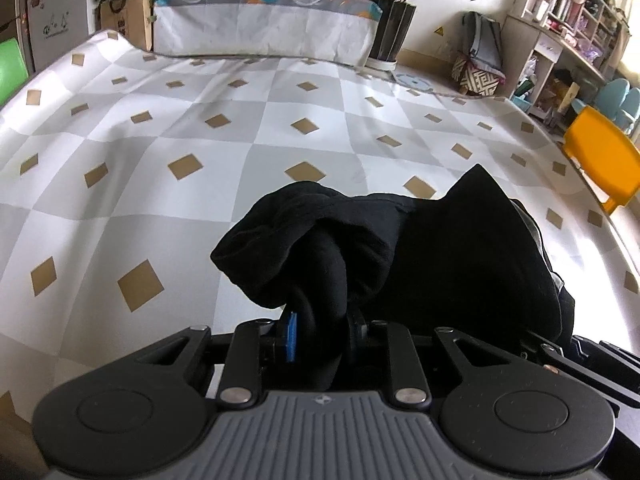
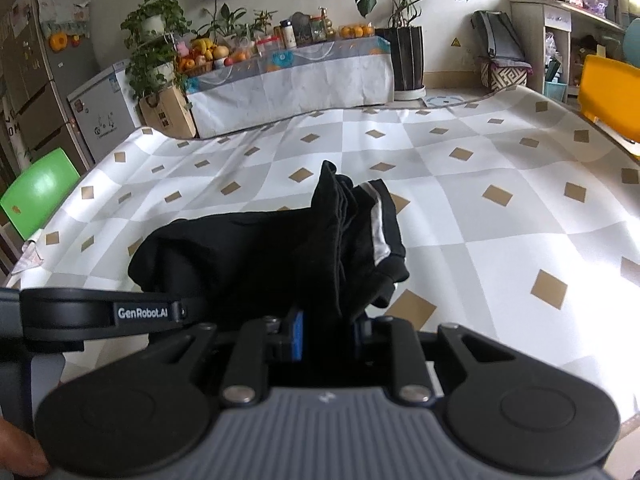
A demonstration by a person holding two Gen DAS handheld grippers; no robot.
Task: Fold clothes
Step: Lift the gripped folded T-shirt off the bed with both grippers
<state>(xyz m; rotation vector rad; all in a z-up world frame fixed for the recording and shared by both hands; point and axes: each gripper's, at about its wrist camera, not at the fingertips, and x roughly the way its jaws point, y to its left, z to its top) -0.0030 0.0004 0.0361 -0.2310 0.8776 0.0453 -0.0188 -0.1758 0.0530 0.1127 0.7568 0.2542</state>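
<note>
My left gripper [image 1: 320, 336] and right gripper [image 2: 328, 336] each clamp the black garment [image 1: 460, 248], stretched sideways between them above the counter [image 1: 200, 128].

My right gripper [image 2: 325, 334] pinches a bunched black garment [image 2: 256, 256] above the checkered tablecloth [image 2: 500, 216]; green chair [image 2: 38, 194] sits left.
</note>
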